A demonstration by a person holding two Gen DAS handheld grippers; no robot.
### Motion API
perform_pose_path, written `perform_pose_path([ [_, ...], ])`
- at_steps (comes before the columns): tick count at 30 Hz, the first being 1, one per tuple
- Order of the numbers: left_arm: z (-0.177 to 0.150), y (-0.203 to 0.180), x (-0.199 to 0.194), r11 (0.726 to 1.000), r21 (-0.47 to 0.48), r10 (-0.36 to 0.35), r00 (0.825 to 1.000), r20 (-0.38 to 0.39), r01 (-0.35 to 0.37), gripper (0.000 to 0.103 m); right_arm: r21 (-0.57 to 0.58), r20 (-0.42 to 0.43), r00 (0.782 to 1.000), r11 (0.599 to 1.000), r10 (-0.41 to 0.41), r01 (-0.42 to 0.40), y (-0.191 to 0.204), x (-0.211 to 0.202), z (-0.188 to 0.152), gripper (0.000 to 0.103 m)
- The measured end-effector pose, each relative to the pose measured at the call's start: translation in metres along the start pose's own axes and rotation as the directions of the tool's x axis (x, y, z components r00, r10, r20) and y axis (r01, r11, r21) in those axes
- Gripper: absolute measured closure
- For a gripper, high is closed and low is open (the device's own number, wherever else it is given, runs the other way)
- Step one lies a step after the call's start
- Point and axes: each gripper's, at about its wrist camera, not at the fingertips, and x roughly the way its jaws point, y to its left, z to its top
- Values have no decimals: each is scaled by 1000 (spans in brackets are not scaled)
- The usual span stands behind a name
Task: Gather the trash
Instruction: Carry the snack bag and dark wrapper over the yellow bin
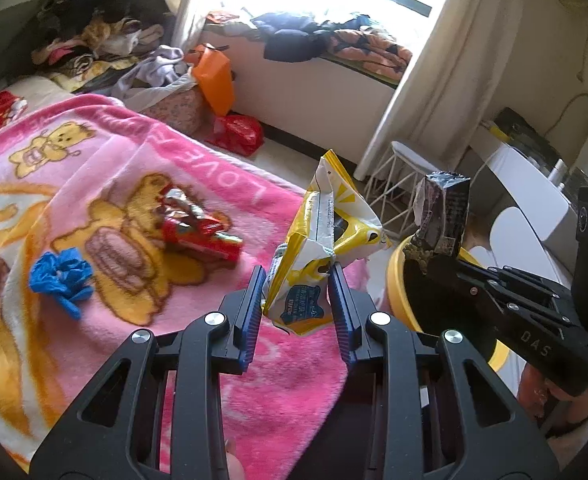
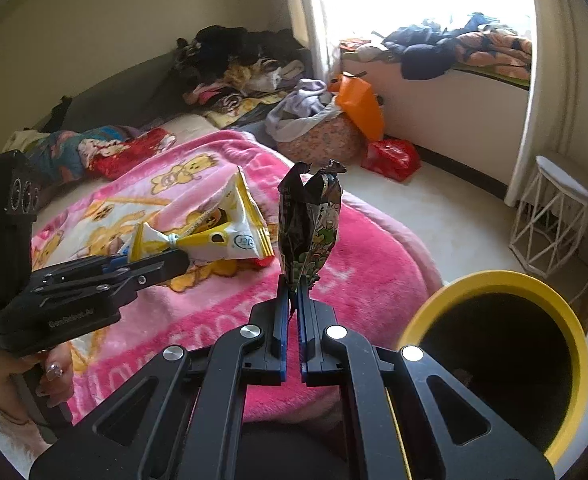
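Trash: two wrappers pinched aloft, two scraps lying on the blanket.

Blanket (image 1: 141, 184), pink with bears, fills the left view from 7 to 11 o'clock. Bin (image 2: 494, 364), yellow-rimmed with a dark inside, sits at 4 o'clock in the right view, mouth open and just beside the blanket's edge. Left gripper (image 1: 296, 284) has its jaws partly apart and pressed onto the lower end of a yellow bag (image 1: 326, 224), which stands up crumpled at centre. Right gripper (image 2: 293, 284) is closed tight on the bottom of a dark wrapper (image 2: 310, 232), held upright above the blanket; in the left view that wrapper shows at 2 o'clock, over the bin's rim. Red wrapper (image 1: 197, 232) lies on the blanket at 9 o'clock, with a blue wad (image 1: 61, 276) near it, farther left.
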Motion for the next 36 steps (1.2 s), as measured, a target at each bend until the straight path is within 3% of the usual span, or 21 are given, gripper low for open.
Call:
perform_pose_path([
  [16,3,-40,8,997,66,-50,999,-9,51,78,104,63,994,991,-91,84,-48,-43,-12,99],
  [36,-6,-99,38,978,167,-119,991,-67,128,77,237,52,979,955,-198,180,-104,-71,-42,99],
])
